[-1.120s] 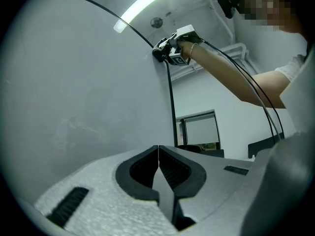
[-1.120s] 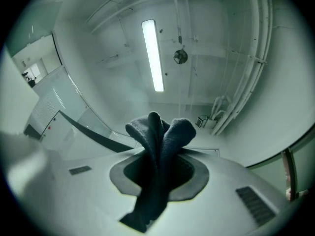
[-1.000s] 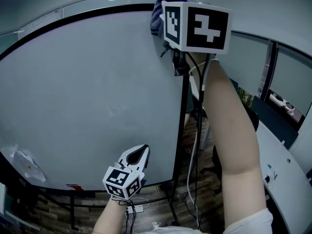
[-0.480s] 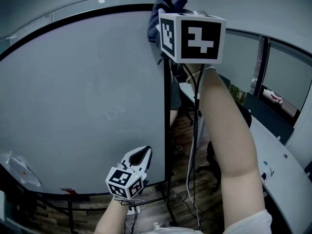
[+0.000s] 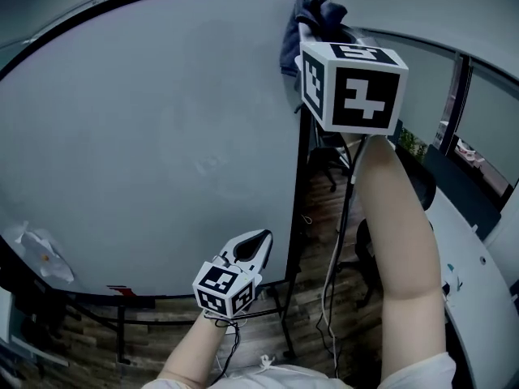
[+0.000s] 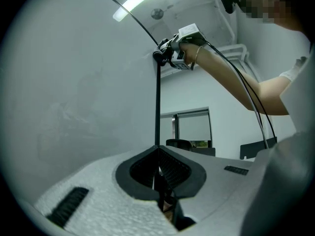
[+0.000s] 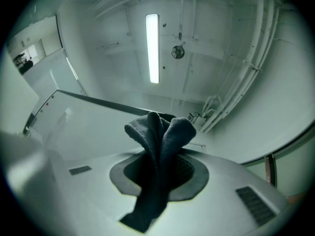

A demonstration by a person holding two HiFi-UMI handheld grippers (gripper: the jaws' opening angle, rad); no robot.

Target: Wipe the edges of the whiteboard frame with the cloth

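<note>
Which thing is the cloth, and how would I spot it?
Find the large pale whiteboard with its thin black frame, and follow it to the top right corner. There a dark blue crumpled cloth sticks out from the fingers of the right gripper; it is the only soft, bunched thing there.

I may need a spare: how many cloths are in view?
1: the dark cloth, clamped in the right tongs at the whiteboard's top right corner. The crumpled white thing lower left is too unclear to tell. Others may be hidden.
</note>
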